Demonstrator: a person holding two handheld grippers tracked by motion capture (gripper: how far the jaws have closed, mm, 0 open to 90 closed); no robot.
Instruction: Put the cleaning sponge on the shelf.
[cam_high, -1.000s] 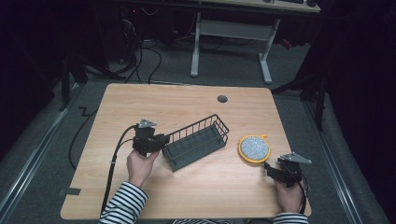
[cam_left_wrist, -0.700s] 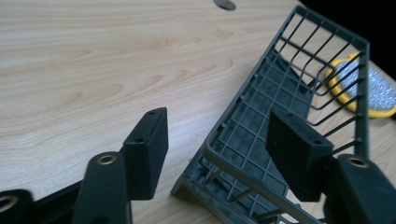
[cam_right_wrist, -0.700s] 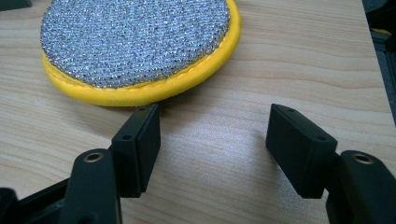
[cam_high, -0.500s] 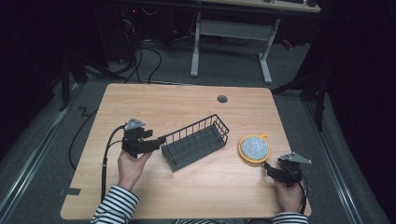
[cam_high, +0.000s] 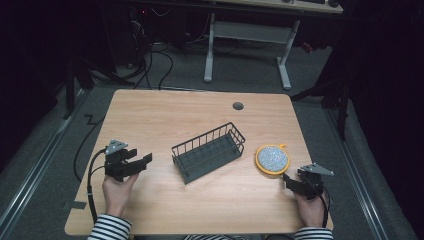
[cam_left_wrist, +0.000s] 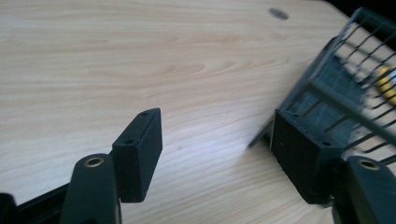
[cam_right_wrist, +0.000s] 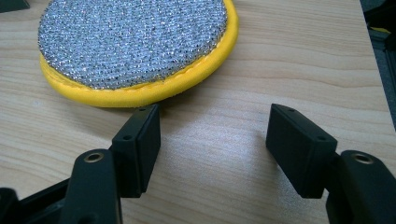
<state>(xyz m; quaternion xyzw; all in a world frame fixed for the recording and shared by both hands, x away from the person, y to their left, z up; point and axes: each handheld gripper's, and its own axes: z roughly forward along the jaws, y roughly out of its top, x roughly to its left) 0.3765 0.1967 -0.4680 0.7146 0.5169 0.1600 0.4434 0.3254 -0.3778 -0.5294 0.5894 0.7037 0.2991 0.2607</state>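
Observation:
A dark wire basket sits slantwise in the middle of the wooden table. My left gripper is to its left, a short gap away. Its jaws have just been opening and are open with nothing between them. In the left gripper view the left gripper points at bare wood, with the basket's near corner behind the right jaw. A round yellow scrubber with a silver mesh top lies right of the basket. My right gripper is open just in front of the scrubber; the right gripper holds nothing.
A small round cable hole sits near the table's far edge. A white desk frame and loose cables are on the floor beyond. The right gripper is close to the table's right edge.
The left gripper was at the basket's left end with its jaws shut. It has opened and drawn away to the left. Basket, scrubber and right gripper have stayed put.

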